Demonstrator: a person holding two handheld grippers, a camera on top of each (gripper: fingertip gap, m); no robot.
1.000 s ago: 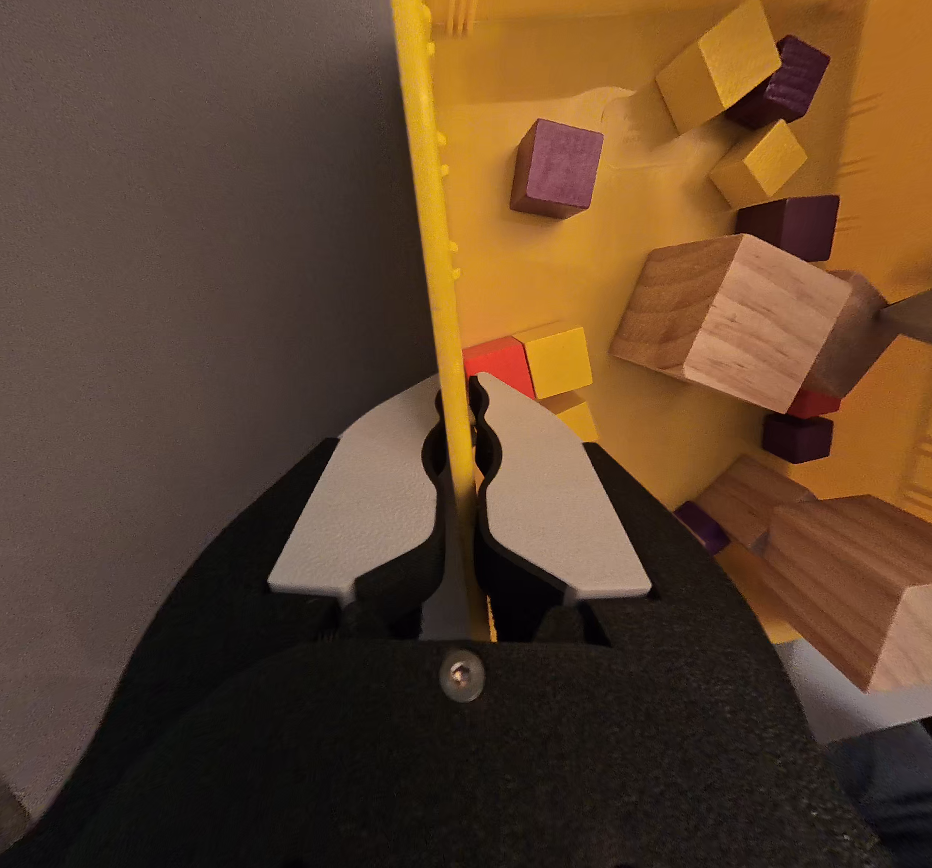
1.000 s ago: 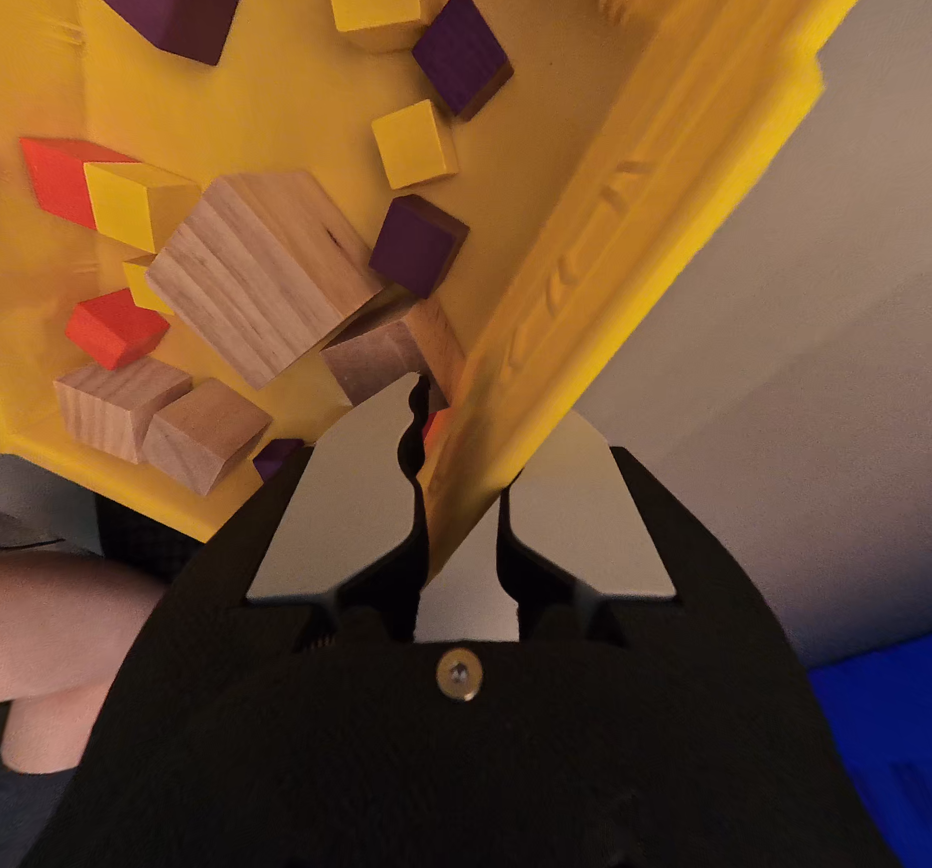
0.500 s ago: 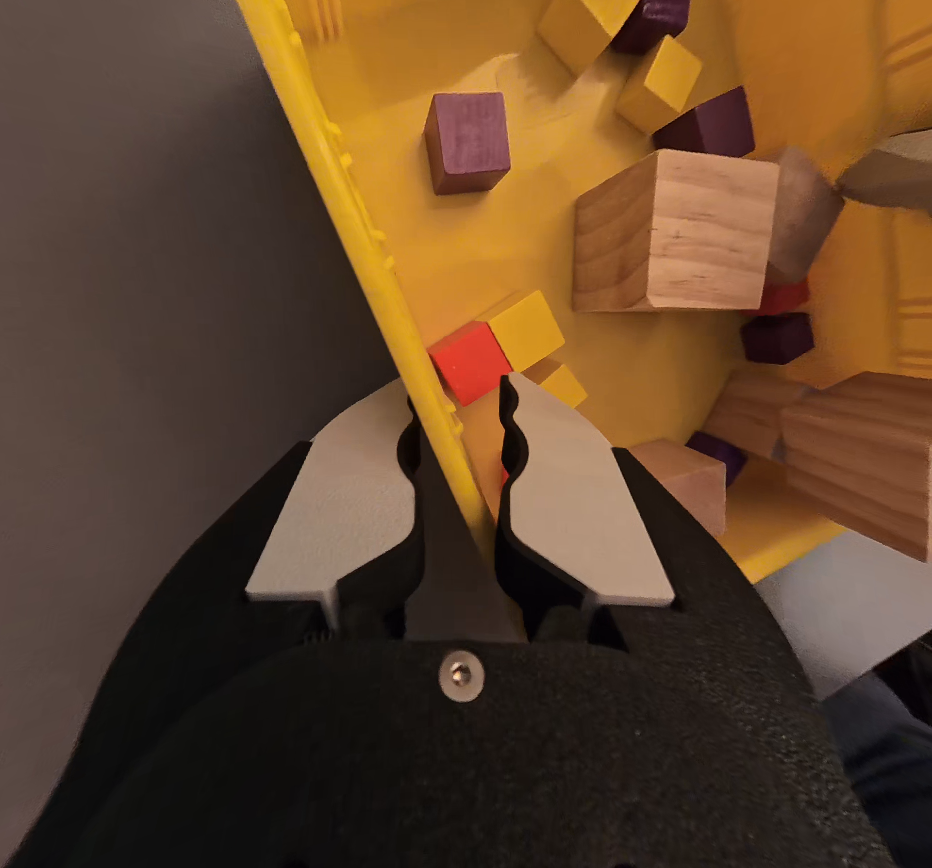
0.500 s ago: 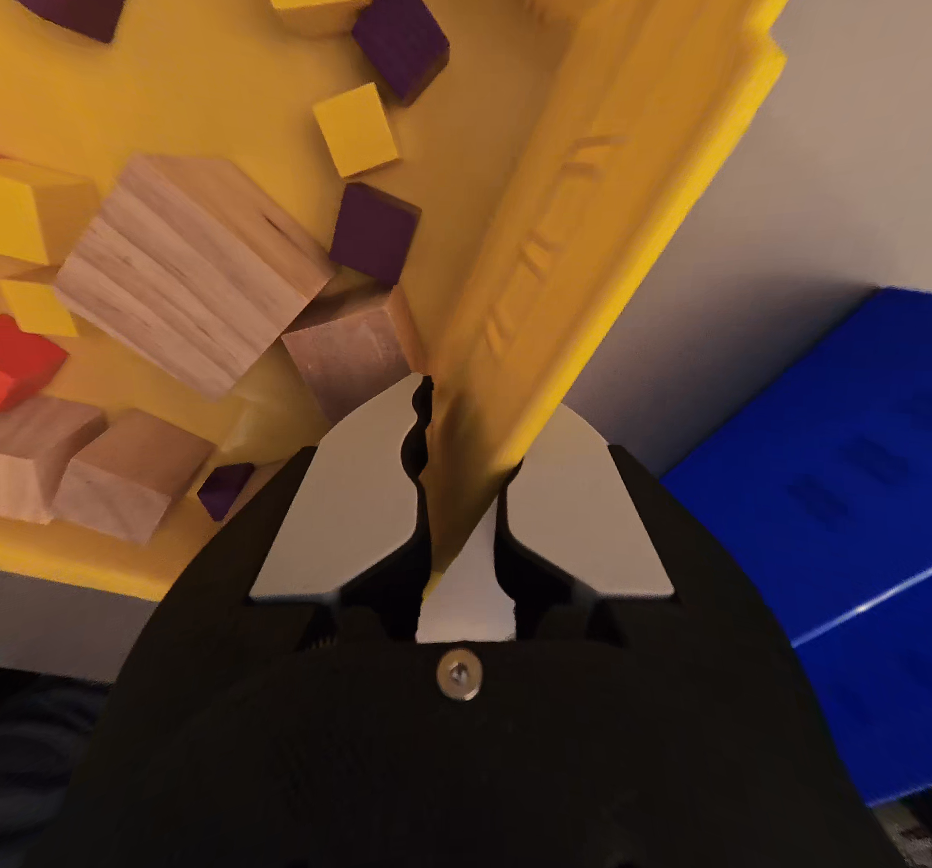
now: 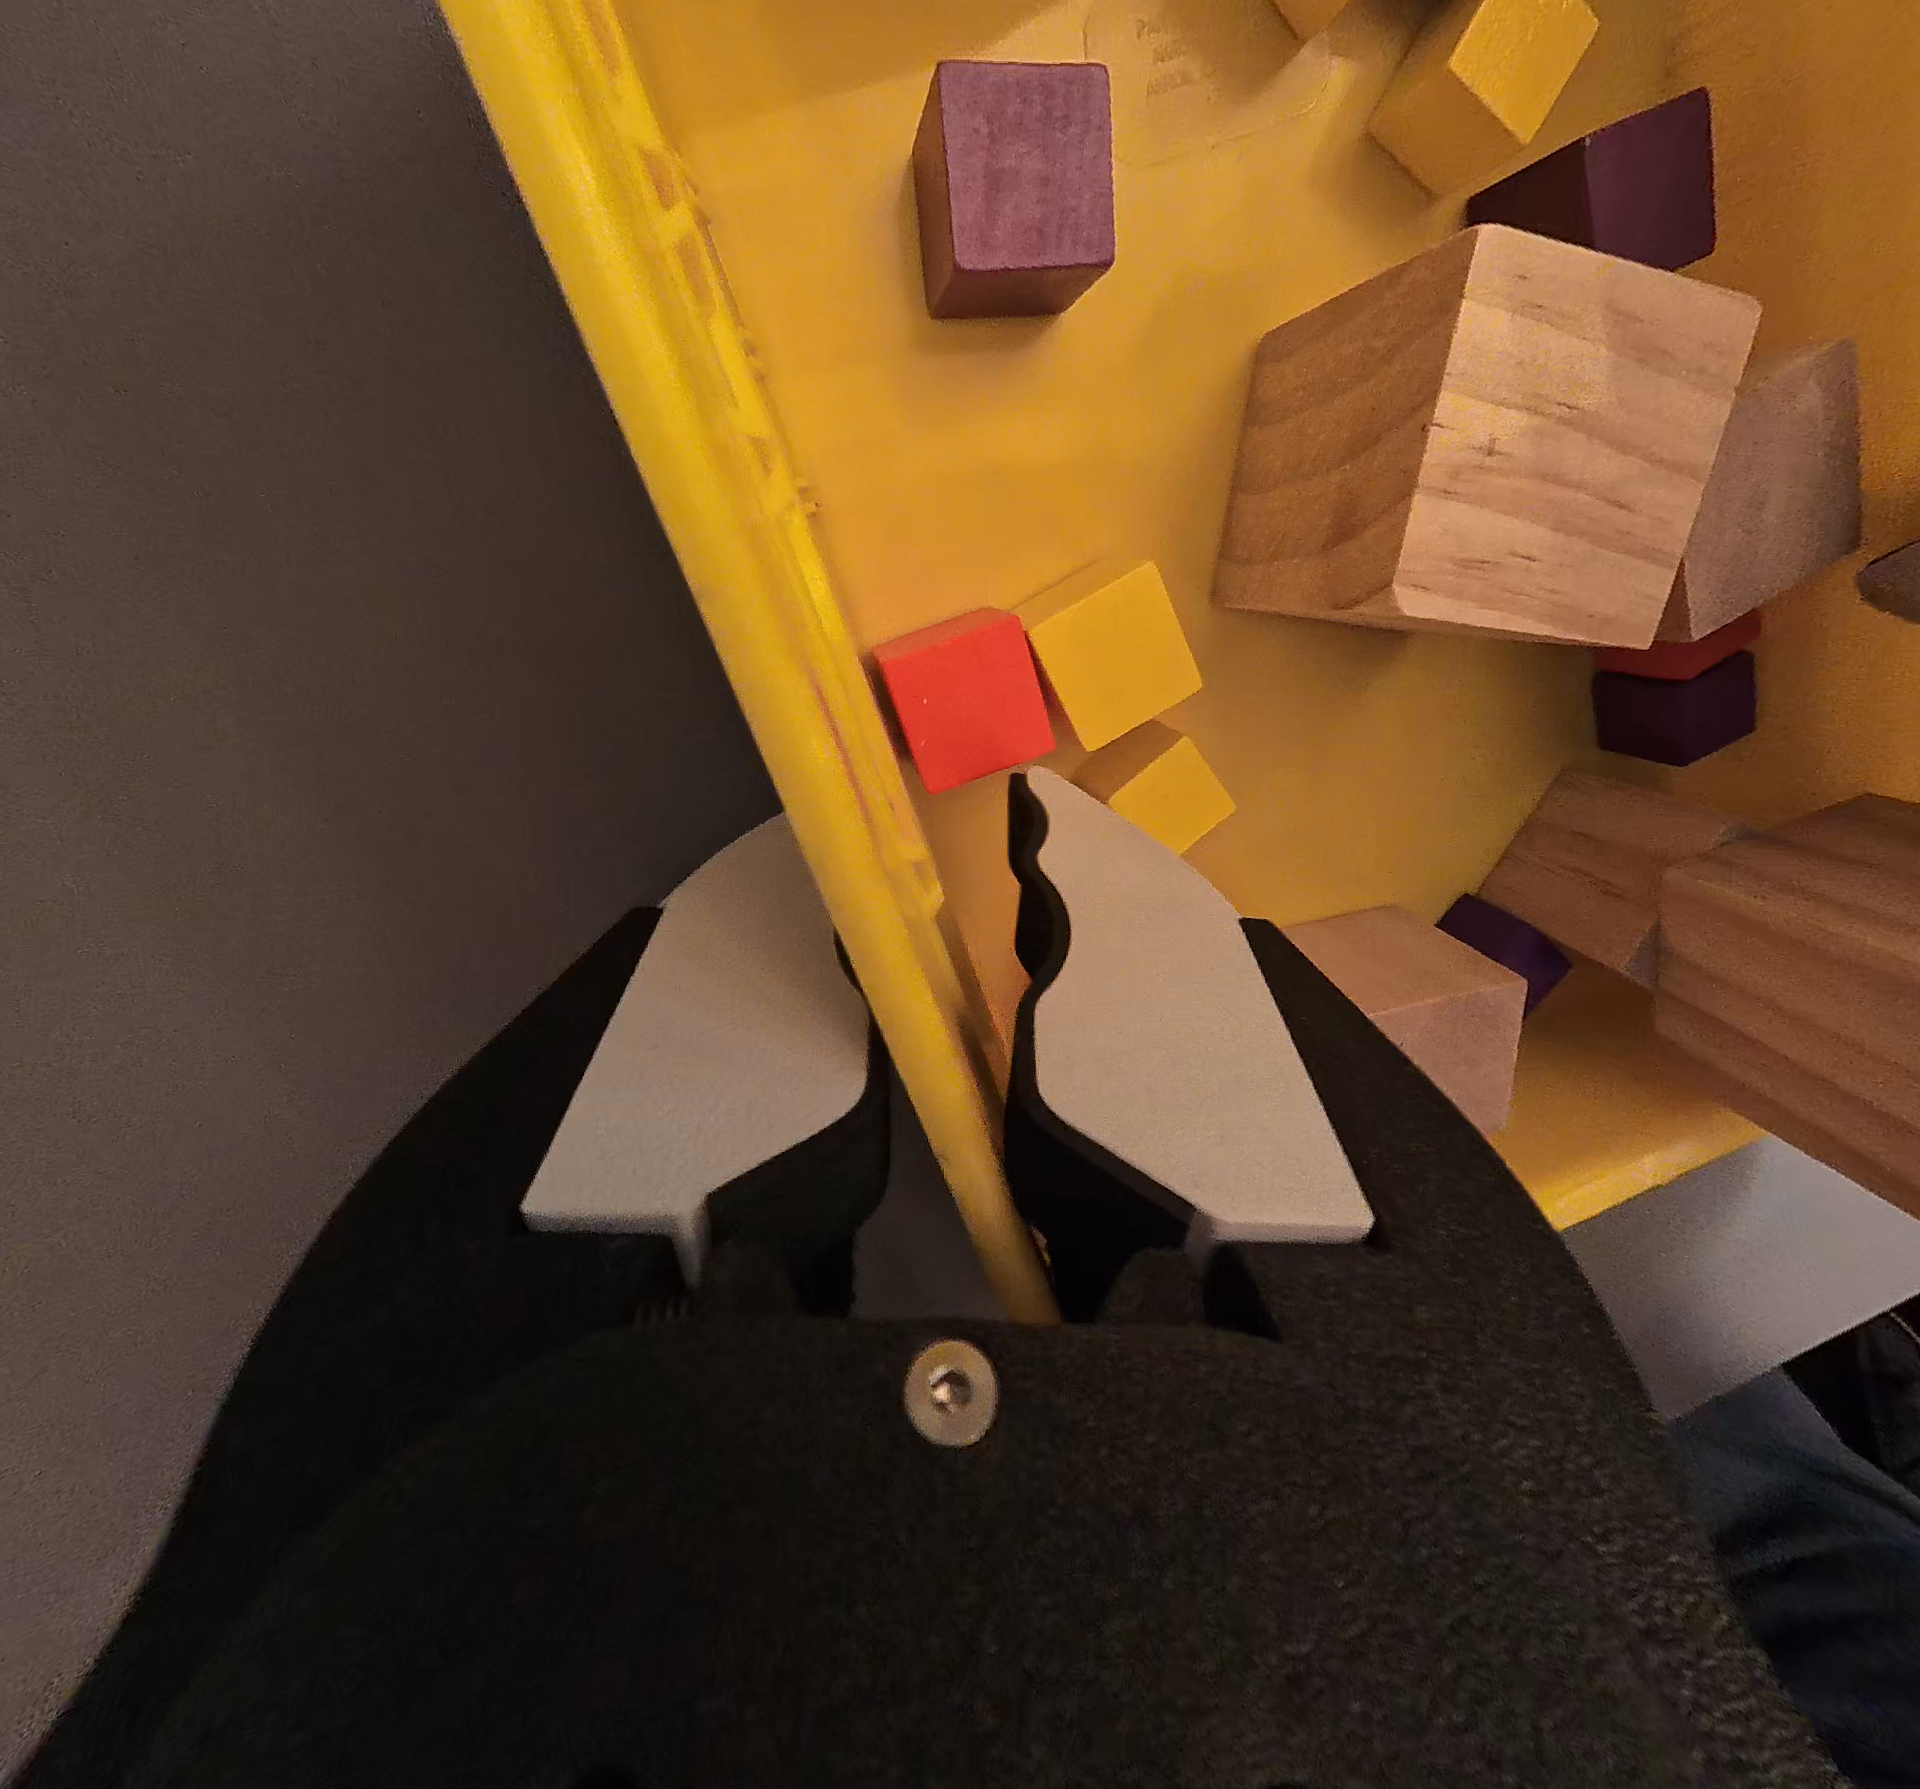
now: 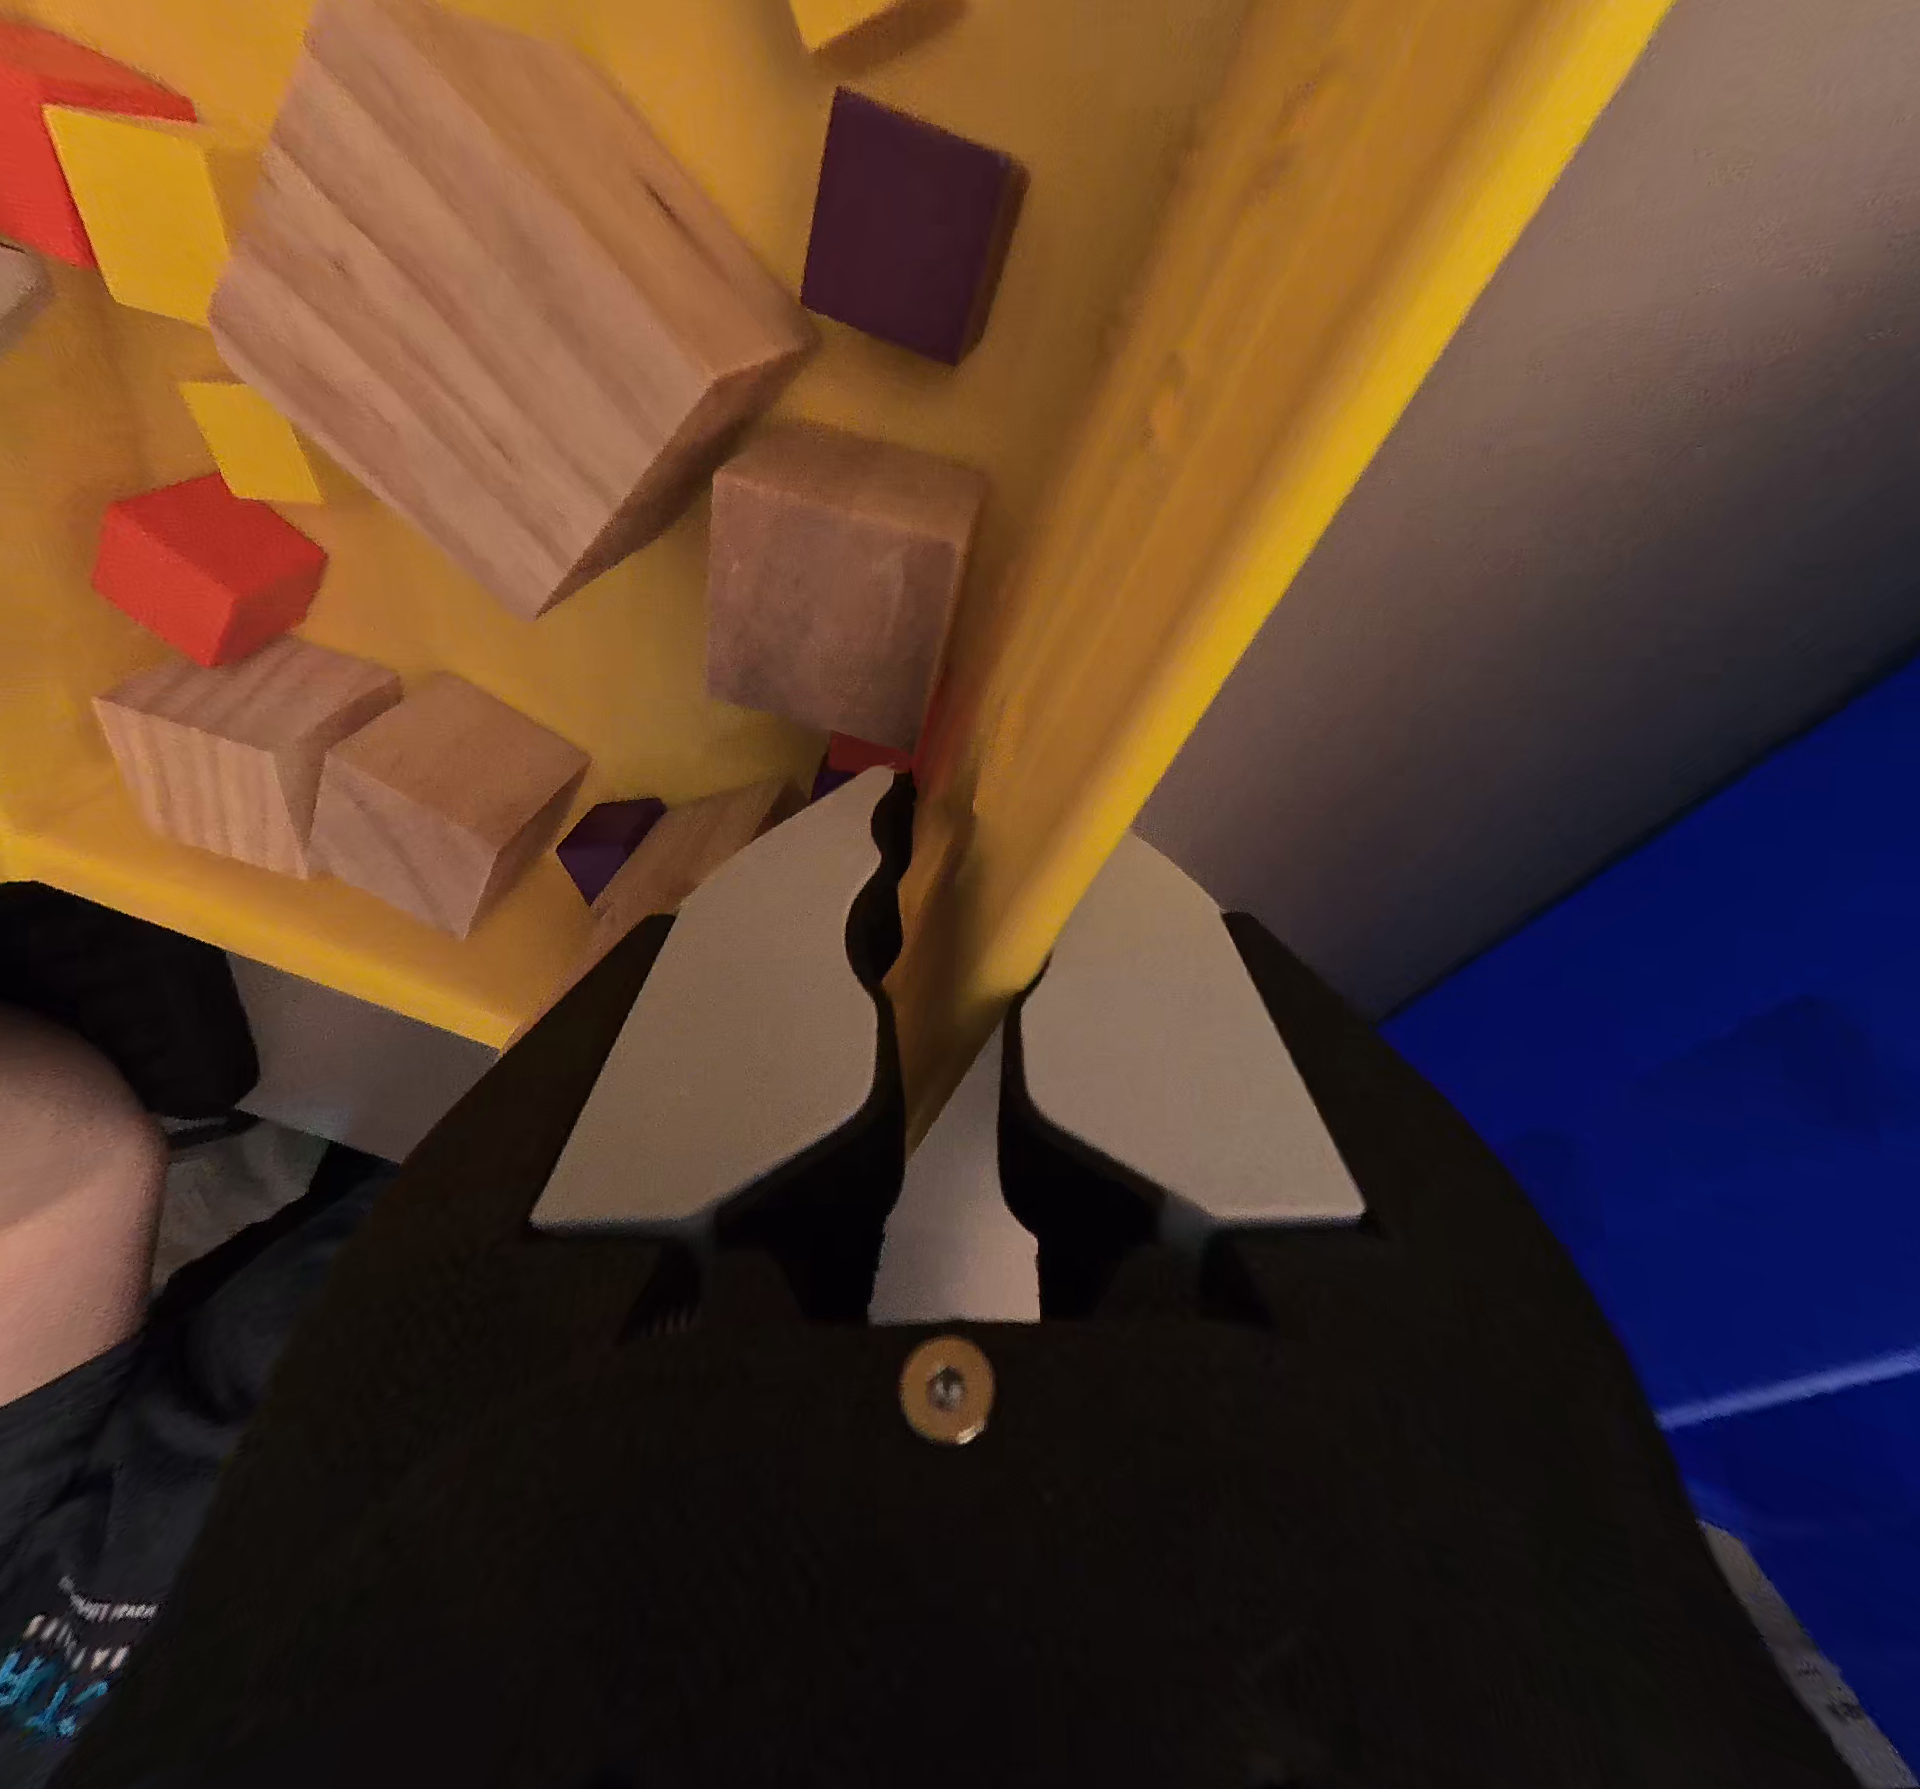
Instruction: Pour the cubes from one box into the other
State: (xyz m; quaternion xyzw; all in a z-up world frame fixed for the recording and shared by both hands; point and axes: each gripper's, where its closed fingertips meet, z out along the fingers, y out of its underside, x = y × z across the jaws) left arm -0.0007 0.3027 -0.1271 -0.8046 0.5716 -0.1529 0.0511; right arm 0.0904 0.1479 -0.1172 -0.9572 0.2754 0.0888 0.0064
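I hold a yellow box from both sides. My left gripper is shut on its left wall. My right gripper is shut on its right wall. Inside lie several loose cubes: a large wooden cube, smaller wooden cubes, a purple cube, a red cube and yellow cubes. Most of them lie toward the near wall. A blue box shows to the right of the yellow box in the right wrist view.
A grey surface lies to the left of the yellow box. Part of a person's arm and dark clothing show at the lower left of the right wrist view, close to the box's near edge.
The yellow box has turned in both views, its left wall now leaning left. The blue box has come further into the right wrist view. Both grippers keep their hold.
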